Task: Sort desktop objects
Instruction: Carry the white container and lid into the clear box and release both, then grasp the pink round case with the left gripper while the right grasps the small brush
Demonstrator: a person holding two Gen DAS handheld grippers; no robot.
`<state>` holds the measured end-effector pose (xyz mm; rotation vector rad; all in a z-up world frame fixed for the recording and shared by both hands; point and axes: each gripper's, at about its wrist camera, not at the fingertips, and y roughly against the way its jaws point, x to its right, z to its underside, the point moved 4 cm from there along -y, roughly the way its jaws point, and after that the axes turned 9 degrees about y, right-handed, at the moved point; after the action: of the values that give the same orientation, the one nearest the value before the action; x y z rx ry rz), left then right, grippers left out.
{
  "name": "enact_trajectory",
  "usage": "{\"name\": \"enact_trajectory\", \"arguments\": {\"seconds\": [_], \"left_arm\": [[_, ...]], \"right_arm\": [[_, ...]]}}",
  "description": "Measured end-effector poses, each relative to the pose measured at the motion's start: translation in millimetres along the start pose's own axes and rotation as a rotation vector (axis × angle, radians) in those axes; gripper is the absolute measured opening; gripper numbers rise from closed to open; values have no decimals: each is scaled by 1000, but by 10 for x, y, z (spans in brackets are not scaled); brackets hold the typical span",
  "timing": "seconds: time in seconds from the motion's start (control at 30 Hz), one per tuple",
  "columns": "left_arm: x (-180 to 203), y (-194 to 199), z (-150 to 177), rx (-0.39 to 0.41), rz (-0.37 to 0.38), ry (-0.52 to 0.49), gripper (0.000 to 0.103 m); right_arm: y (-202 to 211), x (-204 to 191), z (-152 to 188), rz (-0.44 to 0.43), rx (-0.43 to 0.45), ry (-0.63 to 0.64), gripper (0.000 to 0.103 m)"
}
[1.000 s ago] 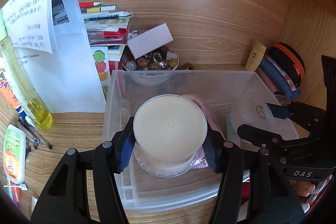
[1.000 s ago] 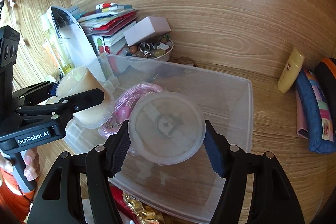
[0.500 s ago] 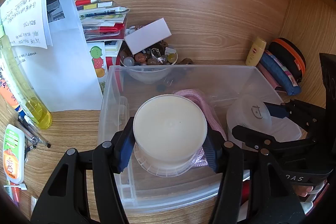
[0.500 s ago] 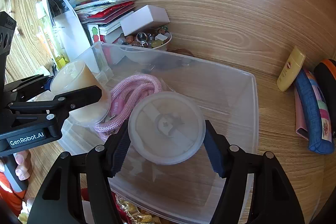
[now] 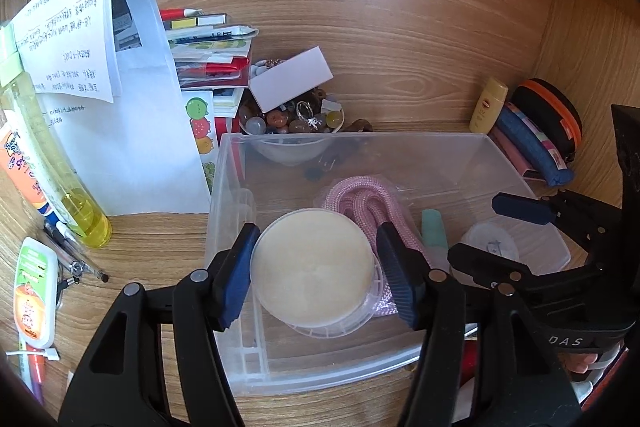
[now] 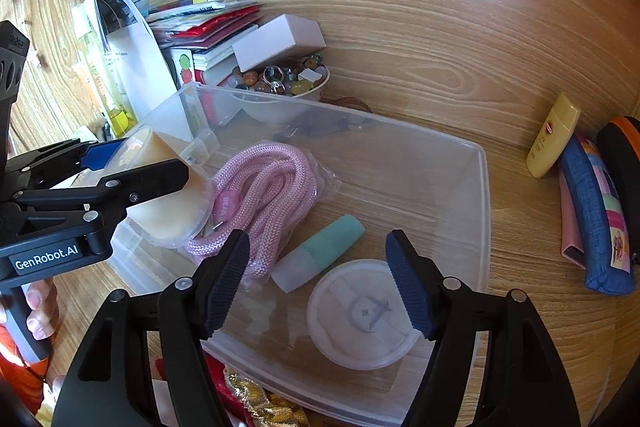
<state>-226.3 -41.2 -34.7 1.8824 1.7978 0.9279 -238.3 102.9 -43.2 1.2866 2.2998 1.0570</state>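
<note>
Wooden worktop (image 5: 400, 39) carries my clear bin (image 6: 484, 195); left gripper (image 5: 316, 271) jaws, easing apart, pinch the cream tub (image 5: 314, 269) above it for sorting; right gripper (image 6: 320, 291) jaws are spreading, its lidded tub (image 6: 360, 319) released inside.

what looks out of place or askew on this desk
The small white box sits tilted across the rim of the bead bowl rather than flat on the wooden desk. Nothing looks spilled or broken.

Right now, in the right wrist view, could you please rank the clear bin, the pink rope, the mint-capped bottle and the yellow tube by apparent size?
1. clear bin
2. pink rope
3. mint-capped bottle and yellow tube: they look alike, and the tube lies farther away, so unranked.
</note>
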Motion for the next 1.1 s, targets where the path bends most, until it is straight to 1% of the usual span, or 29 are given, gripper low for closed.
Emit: {"name": "enact_trajectory", "arguments": {"seconds": [0.07,0.2,0.27,0.33,0.4,0.43,0.47,0.53,0.63,0.73,0.9,1.1], "left_arm": [[11,84,-6,20,-2,-6,64],[71,319,-14,69,12,-31,69],[118,450,-9,101,6,-50,78],[161,562,-3,127,7,-64,80],[201,658,11,144,10,-75,84],[209,703,20,153,8,-77,90],[218,749,32,164,8,-78,93],[231,829,61,179,5,-81,94],[207,929,121,179,16,-70,94],[161,997,190,170,25,-55,96],[71,1069,373,143,15,-33,96],[-22,1140,655,102,9,0,96]], "right_arm": [[62,-10,-15,6,15,6,73],[217,-25,-51,24,44,4,77],[313,-23,-60,23,58,-6,78],[410,-20,-56,29,72,-16,82],[525,-16,-41,38,87,-22,83],[580,-15,-31,42,94,-23,84],[651,-14,-12,48,101,-24,84],[767,-7,37,61,114,-31,90],[914,10,128,83,134,-34,93],[1053,39,258,116,144,-37,94],[1229,98,512,175,146,-55,97],[1302,129,842,222,114,-91,97]]}}
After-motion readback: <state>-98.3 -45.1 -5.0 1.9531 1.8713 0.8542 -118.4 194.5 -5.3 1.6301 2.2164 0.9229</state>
